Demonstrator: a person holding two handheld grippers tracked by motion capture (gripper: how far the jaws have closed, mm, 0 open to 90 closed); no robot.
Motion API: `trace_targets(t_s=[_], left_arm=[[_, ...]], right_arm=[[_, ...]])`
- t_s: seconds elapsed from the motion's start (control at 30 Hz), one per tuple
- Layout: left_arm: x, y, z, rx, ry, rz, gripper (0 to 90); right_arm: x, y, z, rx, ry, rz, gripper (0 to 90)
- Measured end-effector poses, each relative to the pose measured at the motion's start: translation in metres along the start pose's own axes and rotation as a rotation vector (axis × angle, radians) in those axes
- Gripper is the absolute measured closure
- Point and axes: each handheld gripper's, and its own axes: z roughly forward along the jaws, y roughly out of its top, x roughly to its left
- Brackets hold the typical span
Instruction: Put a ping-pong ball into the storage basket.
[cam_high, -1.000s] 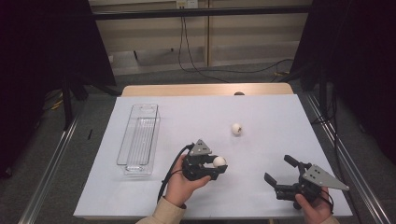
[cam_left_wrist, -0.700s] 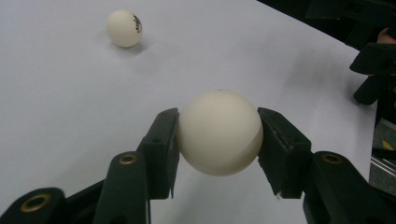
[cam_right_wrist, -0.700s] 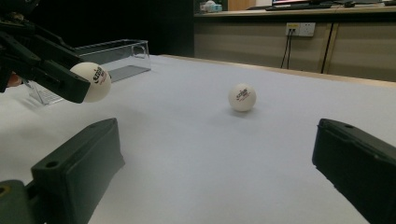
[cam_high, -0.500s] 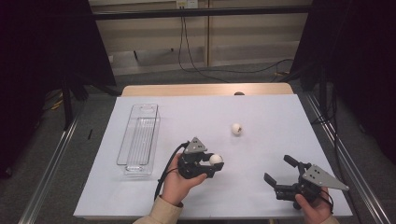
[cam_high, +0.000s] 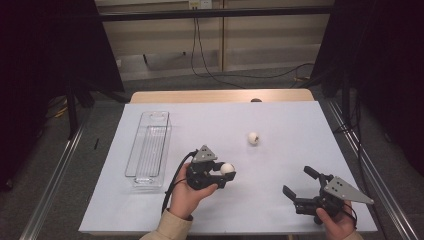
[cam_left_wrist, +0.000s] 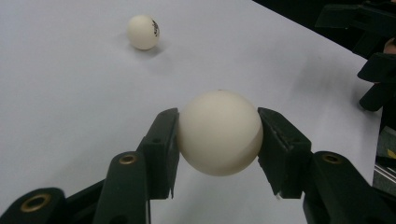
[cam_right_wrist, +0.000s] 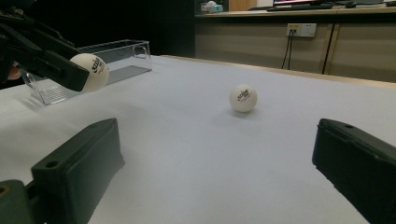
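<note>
- Held ball (cam_high: 228, 168), high view: a smooth white table-tennis ball sits clamped between the jaws of the left gripper (cam_high: 226, 171), lifted just off the white counter (cam_high: 280, 115); the clear bin (cam_high: 150, 150), a long ribbed box with its long axis running away from the person, lies to that gripper's left and is nearer to it than to the right gripper (cam_high: 298, 183), so I judge the left hand should carry the ball there; a loose ball (cam_high: 253, 138) rests on the counter, farther out, between the two hands
- Left gripper view: the held ball (cam_left_wrist: 219, 133) is matte and round, both black jaws pressing its sides; the loose ball (cam_left_wrist: 143, 31) lies ahead and left, well apart
- Right gripper view: the right gripper (cam_right_wrist: 215, 163) has its jaws spread wide with nothing between them; the loose ball (cam_right_wrist: 243, 98) lies straight ahead on the counter; the held ball (cam_right_wrist: 89, 71) hangs at left, in front of the glossy clear bin (cam_right_wrist: 116, 53)
</note>
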Motion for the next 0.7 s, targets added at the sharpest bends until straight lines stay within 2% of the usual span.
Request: trace_targets(t_s=[0.7], left_arm=[[0.009, 0.0, -0.011, -0.014, 0.026, -0.031, 51.0]], right_arm=[[0.0, 0.0, 0.0, -0.002, 0.001, -0.001, 0.8]])
